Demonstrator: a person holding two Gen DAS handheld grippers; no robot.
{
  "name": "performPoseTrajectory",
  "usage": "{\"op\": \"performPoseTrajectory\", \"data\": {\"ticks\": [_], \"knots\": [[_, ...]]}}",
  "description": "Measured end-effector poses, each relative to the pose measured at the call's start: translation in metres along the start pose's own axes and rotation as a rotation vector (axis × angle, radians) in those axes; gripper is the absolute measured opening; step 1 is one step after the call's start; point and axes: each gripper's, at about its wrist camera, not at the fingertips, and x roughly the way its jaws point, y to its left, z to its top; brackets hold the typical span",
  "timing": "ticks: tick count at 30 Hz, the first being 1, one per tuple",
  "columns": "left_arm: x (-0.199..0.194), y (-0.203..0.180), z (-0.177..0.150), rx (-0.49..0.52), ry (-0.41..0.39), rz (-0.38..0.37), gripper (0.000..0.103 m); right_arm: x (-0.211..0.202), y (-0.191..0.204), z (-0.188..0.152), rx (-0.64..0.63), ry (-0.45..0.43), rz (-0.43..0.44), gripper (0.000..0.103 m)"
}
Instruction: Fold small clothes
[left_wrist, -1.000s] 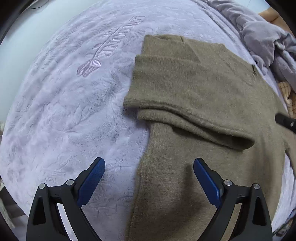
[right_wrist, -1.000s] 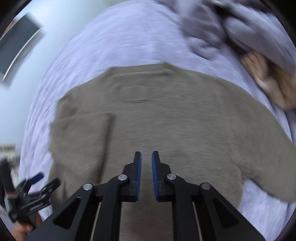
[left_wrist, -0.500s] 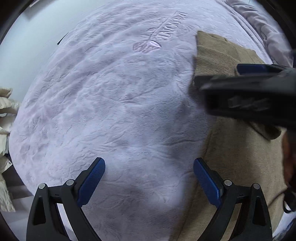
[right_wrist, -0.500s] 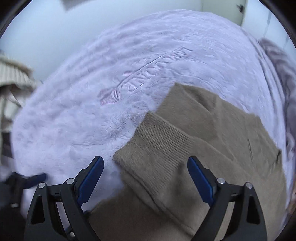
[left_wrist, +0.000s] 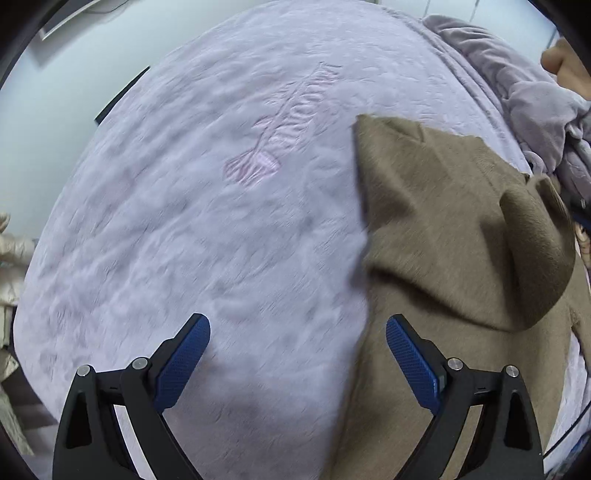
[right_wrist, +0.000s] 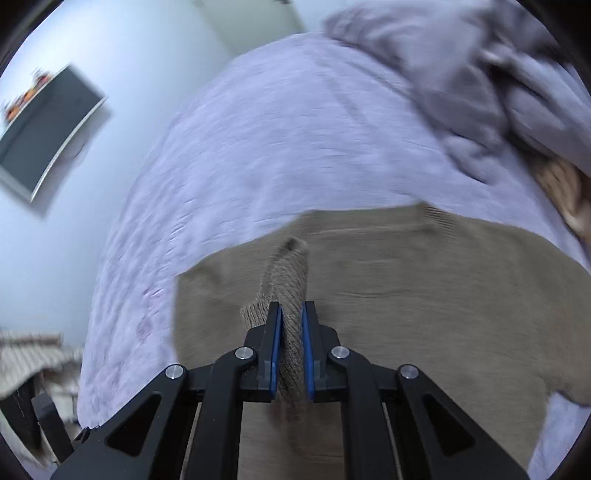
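lilac plush bedspread under brown sweater

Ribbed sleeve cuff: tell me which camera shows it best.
The right wrist view. The ribbed sleeve cuff sits there, pinched in the right tool above the brown sweater. The left wrist view shows only the lifted sleeve, cuff unseen.

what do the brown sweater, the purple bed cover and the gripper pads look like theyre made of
Brown sweater: looks like soft knitted wool or a blend, with a fuzzy nap and a ribbed cuff between the shut right gripper pads.
Purple bed cover: plush fleece or velvet-like fabric, matte, with an embossed pattern.
Open left gripper pads: blue, likely rubber or plastic, with a fine dotted texture.
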Motion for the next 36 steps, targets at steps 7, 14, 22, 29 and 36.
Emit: {"op": "performPoseTrajectory", "data": {"ticks": [7,14,22,29,36], "knots": [[0.018,-0.032,0.052,0.056,0.008,-0.085,0.097,0.002,-0.139,-0.027,0.337,0.100,0.064,0.013],[0.055,-0.043,0.112,0.028,0.079,-0.199,0.097,0.011,-0.148,-0.054,0.499,0.125,0.435,0.093],[0.078,-0.069,0.127,0.049,0.142,-0.206,0.020,0.071,-0.098,-0.028,0.487,0.259,0.522,0.007],[0.068,-0.051,0.123,-0.018,0.034,-0.188,0.013,-0.007,-0.145,-0.023,0.409,-0.039,0.272,0.007],[0.055,-0.039,0.112,-0.013,0.018,-0.128,0.064,0.004,-0.193,-0.076,0.525,0.093,0.149,0.048]]}}
